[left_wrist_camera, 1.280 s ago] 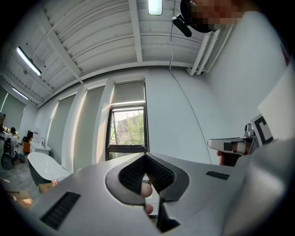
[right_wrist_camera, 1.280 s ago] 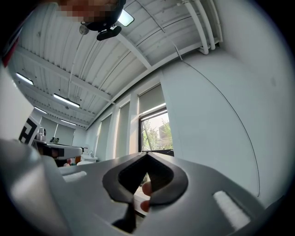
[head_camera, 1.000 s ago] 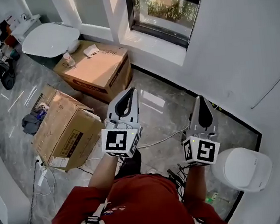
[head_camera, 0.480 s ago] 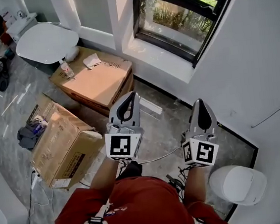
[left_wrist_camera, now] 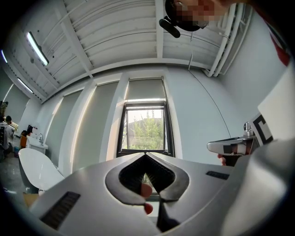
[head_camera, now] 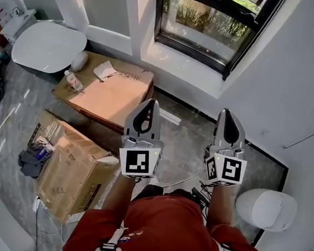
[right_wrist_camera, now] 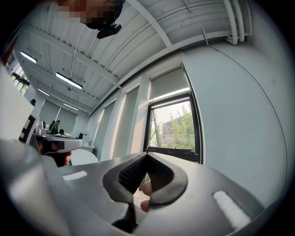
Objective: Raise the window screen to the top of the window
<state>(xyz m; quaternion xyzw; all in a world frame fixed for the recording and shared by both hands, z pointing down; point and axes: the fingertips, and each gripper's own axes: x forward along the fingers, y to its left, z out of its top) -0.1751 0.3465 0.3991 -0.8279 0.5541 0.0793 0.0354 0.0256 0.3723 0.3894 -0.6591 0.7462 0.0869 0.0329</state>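
Note:
A black-framed window is set in the white wall ahead, above a white sill. In the left gripper view a grey screen covers the window's upper part, with clear glass below it. The right gripper view shows the same screen over the glass. My left gripper and right gripper are held side by side in front of me, pointing at the window and well short of it. Both are shut with nothing between the jaws.
A flat cardboard box with a bottle on it lies left of the window. A second box stands at my left. A white tub is at the far left, a white rounded object at my right, and cables on the floor.
I have walked closer to the window, which now fills more of the head view. Both grippers came forward with me, still shut and side by side.

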